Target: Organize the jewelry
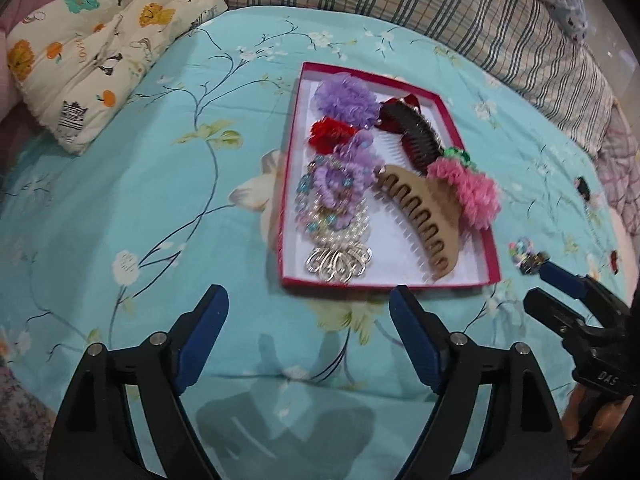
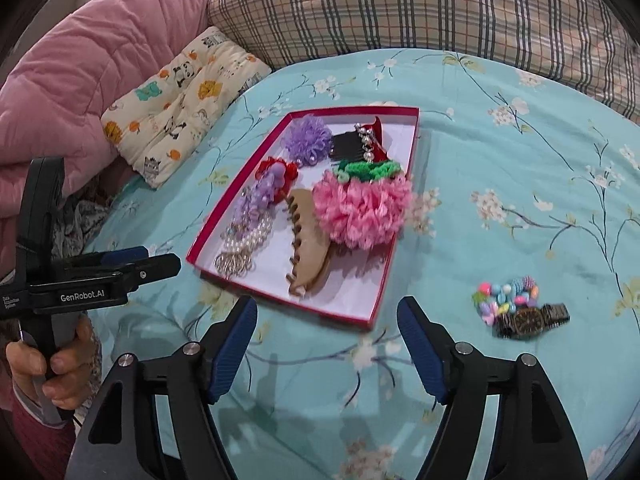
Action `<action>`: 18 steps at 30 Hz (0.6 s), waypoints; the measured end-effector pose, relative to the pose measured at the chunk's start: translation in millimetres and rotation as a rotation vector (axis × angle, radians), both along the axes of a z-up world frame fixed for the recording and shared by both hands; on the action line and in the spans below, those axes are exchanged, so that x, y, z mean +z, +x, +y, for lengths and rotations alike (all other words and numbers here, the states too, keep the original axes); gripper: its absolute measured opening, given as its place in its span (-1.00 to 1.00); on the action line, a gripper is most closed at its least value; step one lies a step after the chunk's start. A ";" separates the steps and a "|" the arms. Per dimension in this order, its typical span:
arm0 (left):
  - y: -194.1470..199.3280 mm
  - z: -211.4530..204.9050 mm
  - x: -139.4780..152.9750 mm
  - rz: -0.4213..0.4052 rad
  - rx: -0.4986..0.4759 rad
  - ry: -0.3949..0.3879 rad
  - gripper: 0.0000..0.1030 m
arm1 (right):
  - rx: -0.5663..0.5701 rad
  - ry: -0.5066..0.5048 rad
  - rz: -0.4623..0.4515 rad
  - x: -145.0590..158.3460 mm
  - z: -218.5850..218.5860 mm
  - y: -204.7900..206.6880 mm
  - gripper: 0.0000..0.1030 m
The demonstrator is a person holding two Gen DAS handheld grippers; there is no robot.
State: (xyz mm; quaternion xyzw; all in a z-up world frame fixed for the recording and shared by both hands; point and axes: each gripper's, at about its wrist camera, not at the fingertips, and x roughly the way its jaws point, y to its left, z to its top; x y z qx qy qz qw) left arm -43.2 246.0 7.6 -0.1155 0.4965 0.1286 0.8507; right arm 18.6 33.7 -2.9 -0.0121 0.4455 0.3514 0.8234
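A red-rimmed box [image 1: 290, 168] [image 2: 396, 248] with a white floor lies on the turquoise floral bedspread. It holds purple, red and pink fabric flowers, a tan claw clip [image 1: 424, 216] [image 2: 308, 240], a dark comb clip [image 1: 416, 136], a pearl and silver hairpiece [image 1: 336, 232] [image 2: 240, 244] and a green scrunchie [image 2: 368, 170]. A coloured bead bracelet [image 2: 506, 298] and a dark wristwatch [image 2: 528, 322] lie on the bedspread right of the box. My left gripper [image 1: 308, 300] is open and empty just in front of the box. My right gripper [image 2: 328, 312] is open and empty at the box's near right corner.
A white cartoon-print pillow [image 1: 100, 52] [image 2: 180, 104] lies at the back left. A plaid blanket [image 1: 460, 4] [image 2: 420, 4] runs along the back. A pink quilt [image 2: 80, 64] is heaped at the left. Small dark items [image 1: 582, 188] lie at the bedspread's far right.
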 end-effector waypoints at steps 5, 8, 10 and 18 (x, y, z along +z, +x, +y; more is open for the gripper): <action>-11.8 -3.9 -1.2 0.016 0.005 0.022 0.62 | 0.012 -0.014 -0.002 -0.7 1.5 -15.7 0.53; -17.0 -7.7 -2.0 0.024 0.004 0.026 0.62 | 0.017 -0.022 0.007 -2.2 3.1 -22.9 0.54; -19.8 -10.7 -1.6 0.027 0.001 0.029 0.62 | 0.022 -0.033 0.011 -3.1 4.9 -27.0 0.54; -29.1 -19.1 5.0 0.032 -0.004 0.078 0.62 | -0.004 -0.051 0.029 -7.4 6.4 -38.2 0.59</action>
